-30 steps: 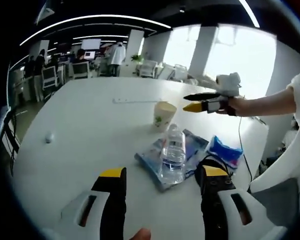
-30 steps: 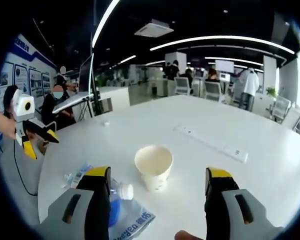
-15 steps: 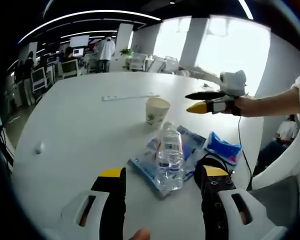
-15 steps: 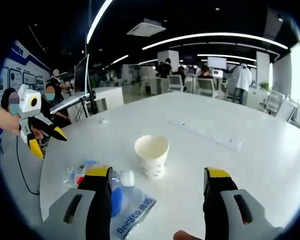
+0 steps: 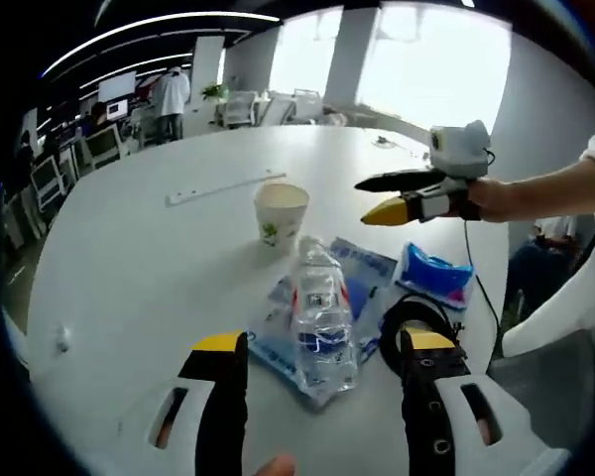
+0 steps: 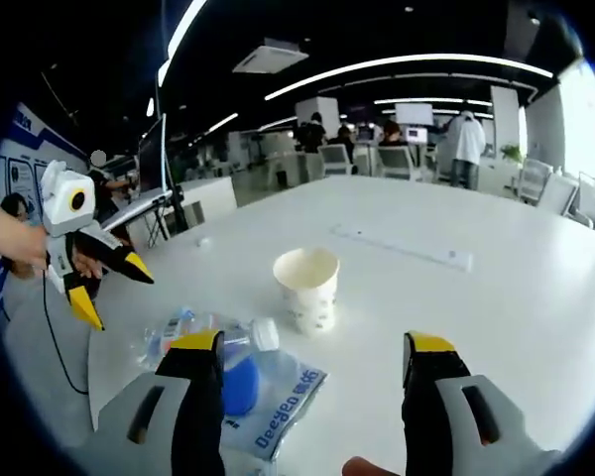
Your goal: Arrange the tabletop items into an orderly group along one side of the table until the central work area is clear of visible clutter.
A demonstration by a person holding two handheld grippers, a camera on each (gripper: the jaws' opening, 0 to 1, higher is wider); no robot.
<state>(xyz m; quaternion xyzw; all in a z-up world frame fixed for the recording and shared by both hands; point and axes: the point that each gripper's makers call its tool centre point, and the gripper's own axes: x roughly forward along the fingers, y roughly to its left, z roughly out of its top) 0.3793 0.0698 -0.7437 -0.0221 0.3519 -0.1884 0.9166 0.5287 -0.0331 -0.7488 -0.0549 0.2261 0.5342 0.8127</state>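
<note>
Near the tabletop's (image 5: 129,248) edge my left gripper (image 5: 322,372) hangs wide open, empty, over the water bottle (image 5: 320,317) on its plastic packet (image 5: 362,283). My right gripper (image 6: 312,372), equally spread and empty, faces the paper cup (image 6: 307,288); bare tabletop stretches beyond.

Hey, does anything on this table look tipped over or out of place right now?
Yes. The plastic water bottle lies on its side on top of a clear packet with blue print, instead of standing. The paper cup beside it stands upright. A white power strip lies apart, farther back on the white table.
</note>
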